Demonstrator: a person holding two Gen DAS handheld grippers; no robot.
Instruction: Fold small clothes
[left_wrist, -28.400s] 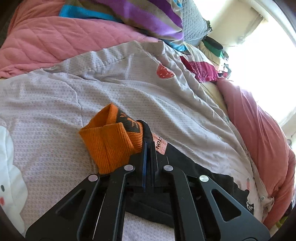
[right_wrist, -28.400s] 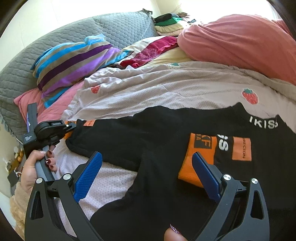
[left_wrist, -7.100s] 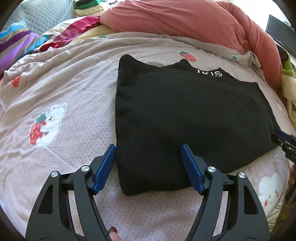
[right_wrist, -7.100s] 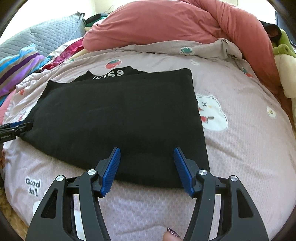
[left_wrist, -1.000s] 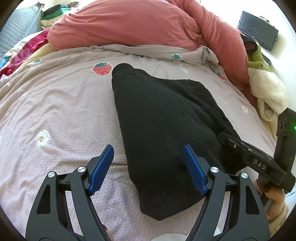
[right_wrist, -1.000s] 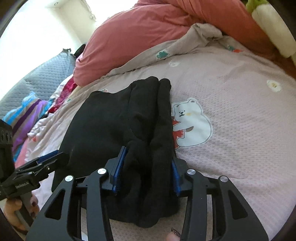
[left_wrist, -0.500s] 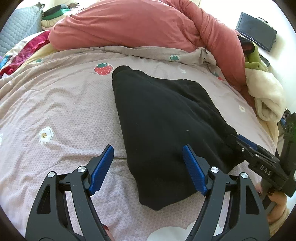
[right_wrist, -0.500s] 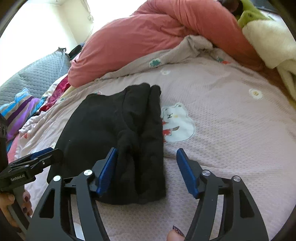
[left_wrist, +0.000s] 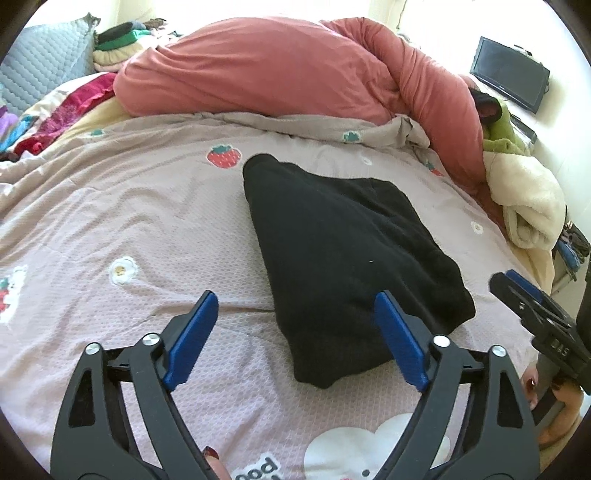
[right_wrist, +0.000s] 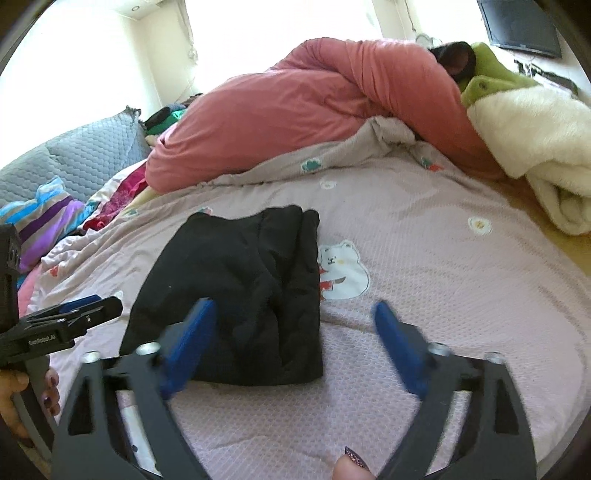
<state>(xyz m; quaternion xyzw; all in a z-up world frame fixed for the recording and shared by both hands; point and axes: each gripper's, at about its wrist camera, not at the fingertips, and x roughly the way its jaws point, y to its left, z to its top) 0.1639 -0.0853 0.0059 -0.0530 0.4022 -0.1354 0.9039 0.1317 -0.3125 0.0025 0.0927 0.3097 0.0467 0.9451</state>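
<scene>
A black garment (left_wrist: 343, 251) lies folded into a compact block on the pale pink bed cover (left_wrist: 129, 221); it also shows in the right wrist view (right_wrist: 240, 280). My left gripper (left_wrist: 295, 325) hovers just short of the garment's near corner, its jaws opening, blue pads clear of the cloth. My right gripper (right_wrist: 291, 332) hangs above the garment's near right corner, jaws opening wide and blurred, nothing pressed between them. Each gripper appears in the other's view: the right gripper (left_wrist: 532, 306) at the right edge, the left gripper (right_wrist: 74, 314) at the left edge.
A rolled salmon duvet (left_wrist: 295, 70) runs along the far side of the bed. A cream and green blanket (left_wrist: 524, 184) is heaped at the right. Striped and grey pillows (right_wrist: 55, 184) lie at the left. A dark screen (left_wrist: 509, 74) hangs on the wall.
My right gripper let go of the garment's bunched edge, spread wide and drew back upward. My left gripper lifted back a little and widened. The garment now lies flat by itself.
</scene>
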